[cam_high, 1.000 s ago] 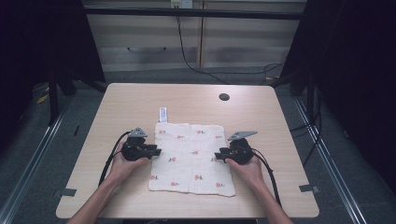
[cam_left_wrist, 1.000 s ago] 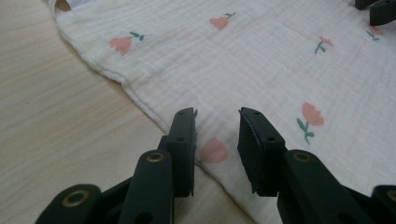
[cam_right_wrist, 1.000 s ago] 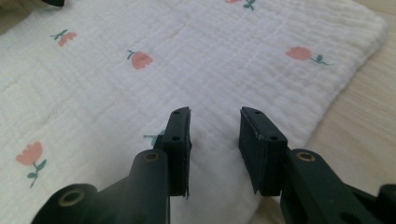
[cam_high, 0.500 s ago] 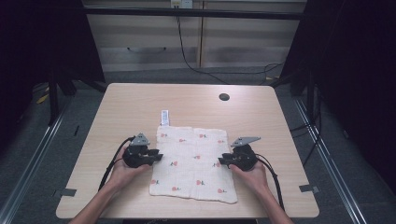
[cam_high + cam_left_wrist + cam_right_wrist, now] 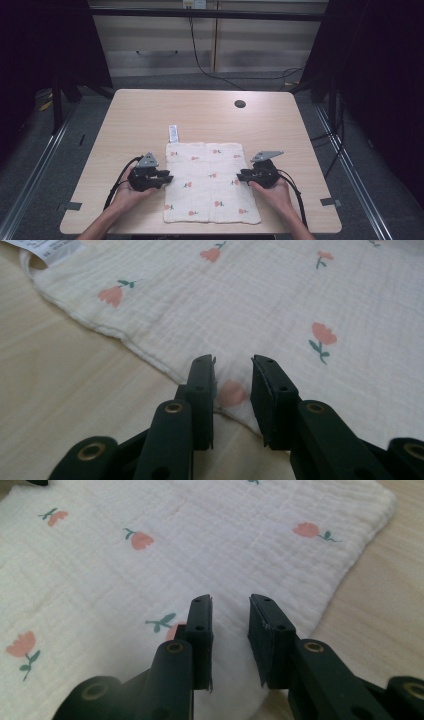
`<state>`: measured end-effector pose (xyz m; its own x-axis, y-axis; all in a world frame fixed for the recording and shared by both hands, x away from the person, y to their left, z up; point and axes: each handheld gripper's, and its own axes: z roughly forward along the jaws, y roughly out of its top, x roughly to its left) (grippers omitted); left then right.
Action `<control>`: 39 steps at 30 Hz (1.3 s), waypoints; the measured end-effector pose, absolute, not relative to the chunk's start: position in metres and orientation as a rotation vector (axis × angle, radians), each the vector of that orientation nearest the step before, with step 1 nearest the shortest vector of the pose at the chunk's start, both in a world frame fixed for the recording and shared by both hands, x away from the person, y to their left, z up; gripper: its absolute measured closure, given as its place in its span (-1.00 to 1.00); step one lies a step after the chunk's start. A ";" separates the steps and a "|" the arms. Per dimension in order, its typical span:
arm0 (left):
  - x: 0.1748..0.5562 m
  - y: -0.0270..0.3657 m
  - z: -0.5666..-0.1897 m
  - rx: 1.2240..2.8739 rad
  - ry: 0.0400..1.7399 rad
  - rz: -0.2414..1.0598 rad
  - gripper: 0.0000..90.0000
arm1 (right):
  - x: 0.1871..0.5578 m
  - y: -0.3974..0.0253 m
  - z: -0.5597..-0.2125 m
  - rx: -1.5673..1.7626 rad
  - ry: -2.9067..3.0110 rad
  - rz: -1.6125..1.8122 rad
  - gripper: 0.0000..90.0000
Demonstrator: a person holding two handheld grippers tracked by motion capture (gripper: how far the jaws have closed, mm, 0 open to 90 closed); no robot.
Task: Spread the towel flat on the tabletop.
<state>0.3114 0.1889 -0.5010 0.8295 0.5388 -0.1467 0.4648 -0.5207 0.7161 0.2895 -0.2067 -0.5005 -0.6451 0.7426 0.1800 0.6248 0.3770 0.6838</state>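
A white cloth [image 5: 210,182] printed with pink tulips lies flat on the wooden table [image 5: 200,115]. My left gripper [image 5: 167,177] rests at the cloth's left edge, held by a hand. In the left gripper view its jaws [image 5: 233,365] stand open just over the cloth's hem [image 5: 150,352], with a pink tulip showing in the gap. My right gripper [image 5: 240,176] sits at the cloth's right edge. In the right gripper view it [image 5: 230,602] is open, low over the cloth [image 5: 175,555], with nothing gripped.
A small white care label [image 5: 173,133] sticks out from the cloth's far left corner. A dark cable hole [image 5: 240,104] sits at the far right of the table. Bare wood surrounds the cloth, and black cables trail from both grippers toward the front edge.
Both grippers have slid toward the person along the cloth's two sides, each staying at its edge. The cloth has not moved.
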 end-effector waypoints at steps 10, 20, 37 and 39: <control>0.306 0.190 -0.498 2.225 0.733 0.094 0.57 | 0.279 -0.207 -0.500 1.247 2.491 1.127 0.59; 0.319 0.184 -0.499 2.175 0.750 0.086 0.51 | 0.302 -0.211 -0.487 1.269 2.432 1.196 0.40; 0.319 0.185 -0.503 2.177 0.742 0.094 0.49 | 0.387 -0.212 -0.498 1.324 2.358 1.134 0.36; 0.319 0.185 -0.503 2.176 0.738 0.097 0.49 | 0.390 -0.213 -0.501 1.332 2.367 1.124 0.36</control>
